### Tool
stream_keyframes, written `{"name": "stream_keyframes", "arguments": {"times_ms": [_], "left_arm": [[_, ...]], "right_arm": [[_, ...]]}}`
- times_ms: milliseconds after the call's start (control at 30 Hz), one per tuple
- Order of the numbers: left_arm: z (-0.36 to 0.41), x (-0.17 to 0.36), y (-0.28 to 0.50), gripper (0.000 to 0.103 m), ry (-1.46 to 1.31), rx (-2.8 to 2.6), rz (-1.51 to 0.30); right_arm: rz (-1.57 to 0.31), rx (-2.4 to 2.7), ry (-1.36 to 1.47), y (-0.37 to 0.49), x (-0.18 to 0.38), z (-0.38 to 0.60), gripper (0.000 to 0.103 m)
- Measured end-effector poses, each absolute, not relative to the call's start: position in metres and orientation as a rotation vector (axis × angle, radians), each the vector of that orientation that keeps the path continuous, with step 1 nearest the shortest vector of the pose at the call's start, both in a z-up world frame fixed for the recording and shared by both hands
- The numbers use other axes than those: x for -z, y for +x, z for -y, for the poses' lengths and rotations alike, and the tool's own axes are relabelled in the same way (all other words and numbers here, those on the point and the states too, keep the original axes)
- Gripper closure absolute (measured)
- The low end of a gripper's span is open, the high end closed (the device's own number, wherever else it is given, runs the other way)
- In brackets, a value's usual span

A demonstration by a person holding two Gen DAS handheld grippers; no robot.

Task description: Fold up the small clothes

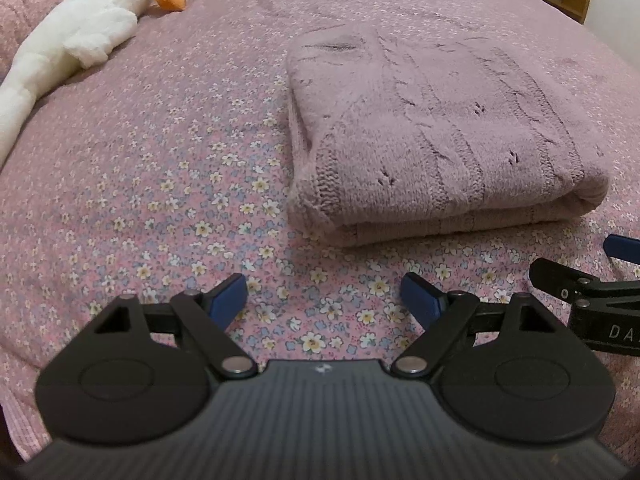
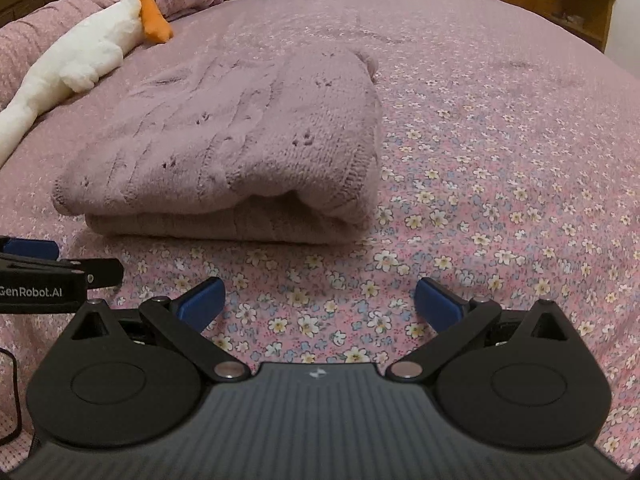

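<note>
Left wrist view: mauve cable-knit sweater (image 1: 440, 140), already folded into a thick block, sits on the pink floral bedspread (image 1: 160, 200) just ahead of my left tool (image 1: 324, 300). Its jaws are spread wide, nothing between them. Right tool (image 2: 320, 304) same: wide open, empty, short of the near fold edge. I reckon the knit is soft, light and floppy, and the layers will slide. Best to pinch the stacked near edge at both corners, through all layers. White plush goose (image 1: 72, 48) is well clear.
</note>
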State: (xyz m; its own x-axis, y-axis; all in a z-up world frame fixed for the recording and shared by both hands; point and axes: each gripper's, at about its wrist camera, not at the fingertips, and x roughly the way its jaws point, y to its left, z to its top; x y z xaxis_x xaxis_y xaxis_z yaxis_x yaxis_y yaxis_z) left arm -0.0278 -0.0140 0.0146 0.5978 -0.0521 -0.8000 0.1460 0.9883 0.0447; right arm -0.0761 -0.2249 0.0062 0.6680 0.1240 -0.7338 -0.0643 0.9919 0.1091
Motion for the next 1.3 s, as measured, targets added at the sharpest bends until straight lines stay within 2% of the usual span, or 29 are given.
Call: {"name": "stream_keyframes", "arguments": {"times_ms": [267, 433, 1300], "left_arm": [[0.0158, -0.0157, -0.03, 0.016, 0.105, 0.101, -0.933], [0.0185, -0.013, -0.0301, 0.006, 0.117, 0.116, -0.942], [0.0216, -0.0113, -0.0334, 0.006, 0.137, 0.113, -0.933]], "right_arm": [[-0.833, -0.102, 0.065, -0.0763, -0.0048, 0.2233, 0.0], [-0.824, -0.104, 0.075, -0.0775, -0.0038, 0.2248, 0.0], [-0.812, -0.102, 0.064, -0.0808, -0.0039, 0.2232, 0.0]]}}
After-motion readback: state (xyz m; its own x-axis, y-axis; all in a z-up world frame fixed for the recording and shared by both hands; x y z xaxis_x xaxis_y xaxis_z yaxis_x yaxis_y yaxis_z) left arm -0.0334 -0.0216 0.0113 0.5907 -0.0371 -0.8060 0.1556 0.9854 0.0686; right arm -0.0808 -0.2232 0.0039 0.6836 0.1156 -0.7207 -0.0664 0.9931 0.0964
